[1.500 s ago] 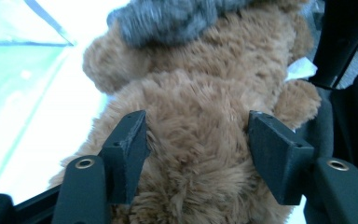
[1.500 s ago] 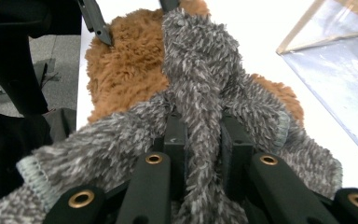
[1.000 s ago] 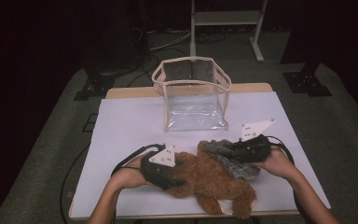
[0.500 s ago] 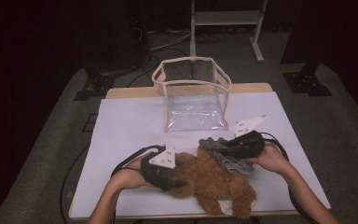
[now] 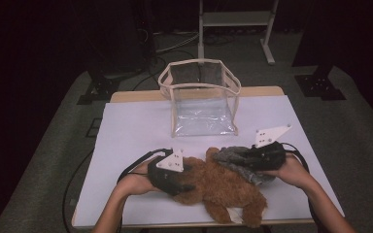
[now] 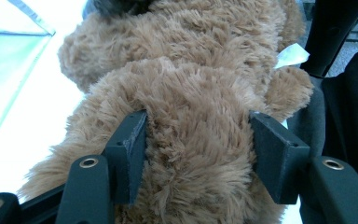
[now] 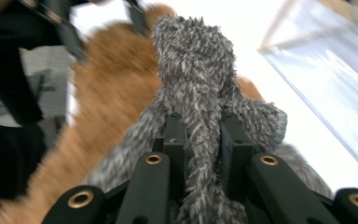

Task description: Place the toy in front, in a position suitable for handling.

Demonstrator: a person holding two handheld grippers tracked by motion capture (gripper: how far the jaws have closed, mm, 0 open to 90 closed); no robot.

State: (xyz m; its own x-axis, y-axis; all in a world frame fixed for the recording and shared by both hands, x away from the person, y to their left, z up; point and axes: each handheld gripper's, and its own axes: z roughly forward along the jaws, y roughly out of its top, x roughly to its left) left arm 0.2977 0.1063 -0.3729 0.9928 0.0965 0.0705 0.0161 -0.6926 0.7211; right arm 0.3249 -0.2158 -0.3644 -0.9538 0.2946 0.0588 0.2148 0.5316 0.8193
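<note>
white-covered table (image 5: 126, 145) across mid frame, clear bag (image 5: 201, 99) upright at upper centre. brown plush toy (image 5: 223, 187) lying low centre, squeezed between jaws of left gripper (image 6: 196, 140). grey plush piece (image 7: 196, 93) clamped tight in right gripper (image 7: 204, 144).

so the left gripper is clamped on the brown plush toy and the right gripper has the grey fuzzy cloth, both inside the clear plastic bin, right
Not quite. The left gripper is clamped on the brown plush toy and the right gripper on the grey fuzzy cloth, but the high view shows both in front of the clear plastic bin, on the table.
</note>
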